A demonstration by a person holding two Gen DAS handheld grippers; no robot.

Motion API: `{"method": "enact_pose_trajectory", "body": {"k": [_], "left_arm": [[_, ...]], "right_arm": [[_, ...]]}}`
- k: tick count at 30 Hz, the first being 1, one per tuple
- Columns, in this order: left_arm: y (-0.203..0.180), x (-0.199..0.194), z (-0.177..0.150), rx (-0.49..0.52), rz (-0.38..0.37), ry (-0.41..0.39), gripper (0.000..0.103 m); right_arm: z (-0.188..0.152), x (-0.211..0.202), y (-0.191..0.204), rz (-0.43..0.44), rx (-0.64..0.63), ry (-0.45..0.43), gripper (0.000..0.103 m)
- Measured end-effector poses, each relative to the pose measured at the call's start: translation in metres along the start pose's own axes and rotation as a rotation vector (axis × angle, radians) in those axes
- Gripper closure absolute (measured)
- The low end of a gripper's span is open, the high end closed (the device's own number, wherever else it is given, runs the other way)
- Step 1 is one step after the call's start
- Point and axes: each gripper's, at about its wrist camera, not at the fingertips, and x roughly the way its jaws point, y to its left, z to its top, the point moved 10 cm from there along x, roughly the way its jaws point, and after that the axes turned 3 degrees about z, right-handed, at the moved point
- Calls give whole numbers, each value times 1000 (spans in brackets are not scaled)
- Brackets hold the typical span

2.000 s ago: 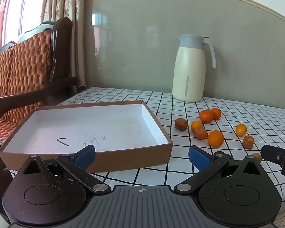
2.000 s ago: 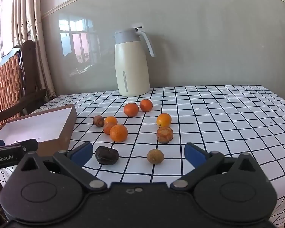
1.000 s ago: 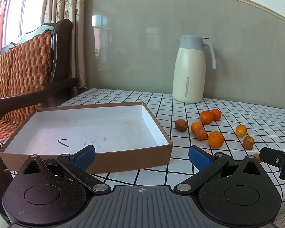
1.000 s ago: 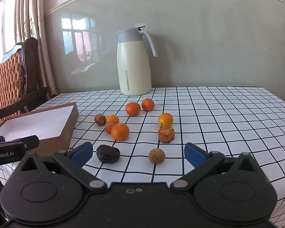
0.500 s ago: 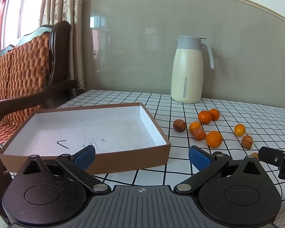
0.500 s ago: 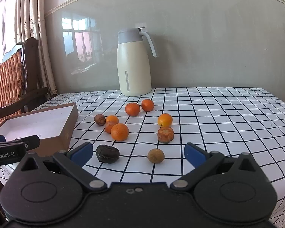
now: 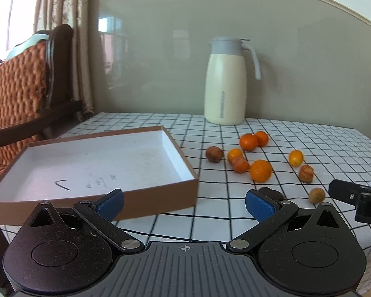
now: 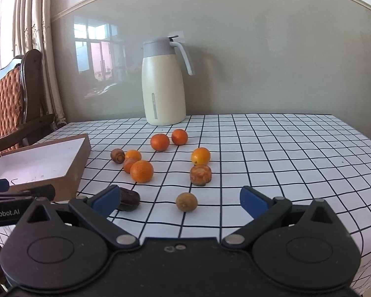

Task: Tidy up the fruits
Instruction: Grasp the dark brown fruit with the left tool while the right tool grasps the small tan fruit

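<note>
Left tool: blue pads spread wide, nothing between them, held low over the near edge of the surface, facing the near wall of the box. Right tool: also wide apart and empty, pointed at the scattered fruit; its tip shows at the right edge of the left view.

Box: shallow, brown outside, white inside, on the left part of the checked surface. No fruit in it; a few pen marks on its floor.

Fruit, all on the surface to the right of the box:
- Nearest: a dark brown fruit just beyond the right tool's left pad, and a small tan round fruit lying in front of the gap between the pads.
- Middle: a large orange with two smaller oranges and a brown fruit close behind it on the left; to the right, a flattened reddish-orange fruit with a yellow-orange one just behind it.
- Far: two oranges side by side.

Beyond the fruit, a cream jug with grey lid and handle stands upright near the wall. A wooden chair with a woven back stands at far left.
</note>
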Motion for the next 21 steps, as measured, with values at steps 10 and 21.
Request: {"method": "enact_pose_trajectory", "body": {"k": [10, 21], "left_arm": [[-39, 5, 0, 110, -61, -13, 0], [-77, 28, -2, 181, -126, 14, 0]], "right_arm": [[-5, 3, -24, -25, 9, 48, 25], [-8, 38, -24, 33, 4, 150, 59]]}}
